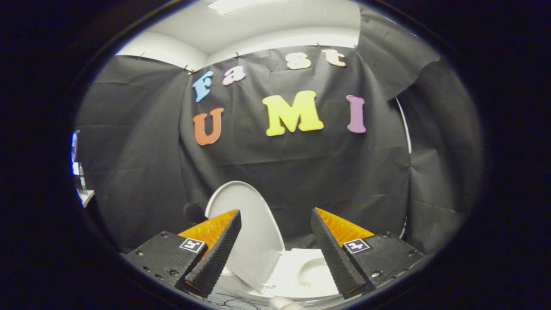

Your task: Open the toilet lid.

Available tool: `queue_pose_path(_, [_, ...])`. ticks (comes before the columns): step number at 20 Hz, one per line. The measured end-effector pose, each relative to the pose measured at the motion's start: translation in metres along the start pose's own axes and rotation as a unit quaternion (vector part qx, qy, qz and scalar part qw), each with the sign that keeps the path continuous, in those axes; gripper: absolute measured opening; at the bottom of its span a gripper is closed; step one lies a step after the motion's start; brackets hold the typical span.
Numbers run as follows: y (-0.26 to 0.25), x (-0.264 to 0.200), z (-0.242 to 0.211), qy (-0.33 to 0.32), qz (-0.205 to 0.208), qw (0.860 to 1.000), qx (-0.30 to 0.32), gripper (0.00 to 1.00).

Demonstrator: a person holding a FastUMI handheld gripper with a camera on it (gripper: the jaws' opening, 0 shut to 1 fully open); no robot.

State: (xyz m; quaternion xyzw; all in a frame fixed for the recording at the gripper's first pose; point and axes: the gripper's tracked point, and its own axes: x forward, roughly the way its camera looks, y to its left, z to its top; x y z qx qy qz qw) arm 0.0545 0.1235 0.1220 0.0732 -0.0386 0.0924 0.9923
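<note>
The toilet lid already stands raised in the lower middle of the frame, tilted back toward the black cloth wall, with its lower edge down by the seat and bowl just below and between your fingers. By the look of it the opening is essentially done, so the danger now is undoing it. Your claw is spread wide with nothing between its fingers; the left finger sits across the lid's lower left part, and I cannot tell whether it touches or merely overlaps it in view. If you pull away with that finger dragging on the lid's edge, you could tip it forward and it would likely fall shut. I also cannot judge whether the lid leans past its balance point or rests on anything behind. A thin dark cable lies at the bottom of the frame beneath the fingers and might snag as you retreat.
</note>
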Motion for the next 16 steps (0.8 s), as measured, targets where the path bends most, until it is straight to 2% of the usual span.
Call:
queue_pose_path(7, [-0.117, -0.039, -0.061, 0.015, -0.089, 0.995, -0.046, 1.0])
queue_pose_path(13, [-0.166, -0.06, -0.111, 0.039, -0.122, 0.992, -0.011, 1.0])
queue_pose_path(16, [-0.178, -0.061, -0.131, 0.053, -0.136, 0.989, -0.028, 1.0])
